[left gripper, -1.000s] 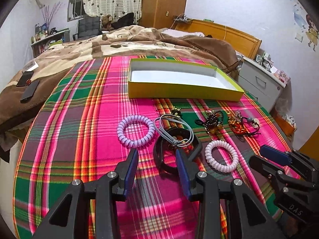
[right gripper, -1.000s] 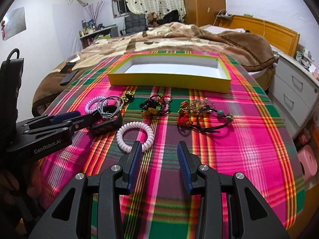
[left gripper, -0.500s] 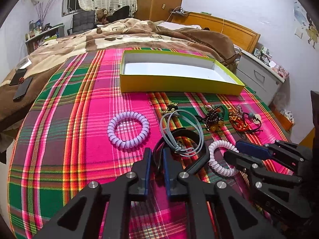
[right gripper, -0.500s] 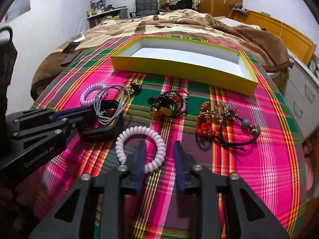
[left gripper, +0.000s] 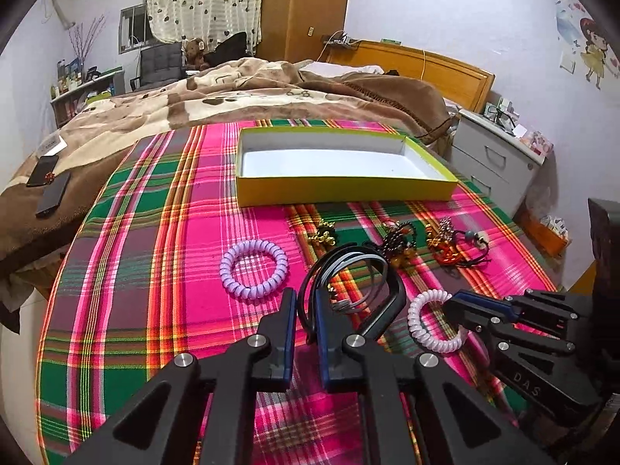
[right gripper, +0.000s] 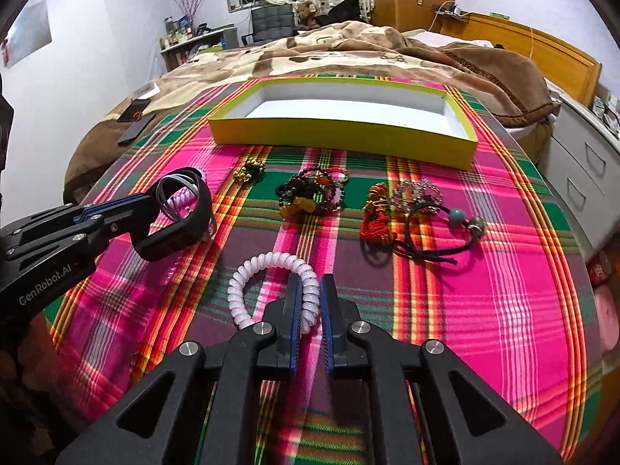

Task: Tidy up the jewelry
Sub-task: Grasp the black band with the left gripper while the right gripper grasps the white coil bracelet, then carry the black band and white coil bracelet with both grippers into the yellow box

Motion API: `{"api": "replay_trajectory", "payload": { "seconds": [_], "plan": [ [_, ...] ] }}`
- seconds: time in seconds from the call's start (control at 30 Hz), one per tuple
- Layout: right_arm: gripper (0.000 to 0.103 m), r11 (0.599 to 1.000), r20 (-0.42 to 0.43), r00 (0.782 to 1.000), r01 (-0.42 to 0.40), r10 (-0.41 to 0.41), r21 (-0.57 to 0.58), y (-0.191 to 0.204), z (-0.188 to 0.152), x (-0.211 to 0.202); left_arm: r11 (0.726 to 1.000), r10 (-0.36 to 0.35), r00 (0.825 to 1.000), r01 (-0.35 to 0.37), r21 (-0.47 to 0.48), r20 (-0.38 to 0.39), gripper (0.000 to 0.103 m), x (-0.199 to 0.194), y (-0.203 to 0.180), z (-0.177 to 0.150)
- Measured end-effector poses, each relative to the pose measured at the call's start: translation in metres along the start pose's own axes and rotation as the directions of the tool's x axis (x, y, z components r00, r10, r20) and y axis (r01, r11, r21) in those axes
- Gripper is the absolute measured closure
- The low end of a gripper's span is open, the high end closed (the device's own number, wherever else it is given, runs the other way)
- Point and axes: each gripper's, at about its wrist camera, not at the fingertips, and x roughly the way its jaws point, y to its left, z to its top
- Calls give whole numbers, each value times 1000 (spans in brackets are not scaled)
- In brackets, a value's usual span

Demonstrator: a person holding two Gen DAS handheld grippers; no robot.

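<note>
My left gripper pinches the near rim of a black band with grey cord loops hanging in it, and its jaws are still closing. In the right wrist view that black band hangs tilted, just above the plaid cloth. My right gripper is shut on the near side of a white spiral hair tie, which lies on the cloth. A purple spiral hair tie lies loose to the left. Behind them stands an open yellow box with a white inside and nothing in it.
Between the grippers and the box lie a small gold piece, a heap of dark bead bracelets, and a red cord tangle with black elastic ties. Phones rest on the brown blanket at the left. Drawers stand at the right.
Both grippers went from wide open to shut. The left one closed on the black band and raised it slightly; the right one moved forward and closed on the white spiral hair tie.
</note>
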Motion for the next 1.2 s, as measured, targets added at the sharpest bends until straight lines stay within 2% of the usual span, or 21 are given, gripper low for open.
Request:
{"api": "replay_trajectory", "payload": {
  "seconds": [0.6,0.9,1.2],
  "plan": [
    [93,1000,95,995,6,-9,28,-8,12,-40,1000,-23,998,23,9,63,94,-31,-9,15],
    [93,999,129,991,30,-33,20,-19,38,-43,999,-36,997,34,32,64,94,-20,-2,36],
    [93,999,144,989,42,-44,18,-37,78,-25,998,-20,997,15,62,75,94,7,2,77]
  ]
}}
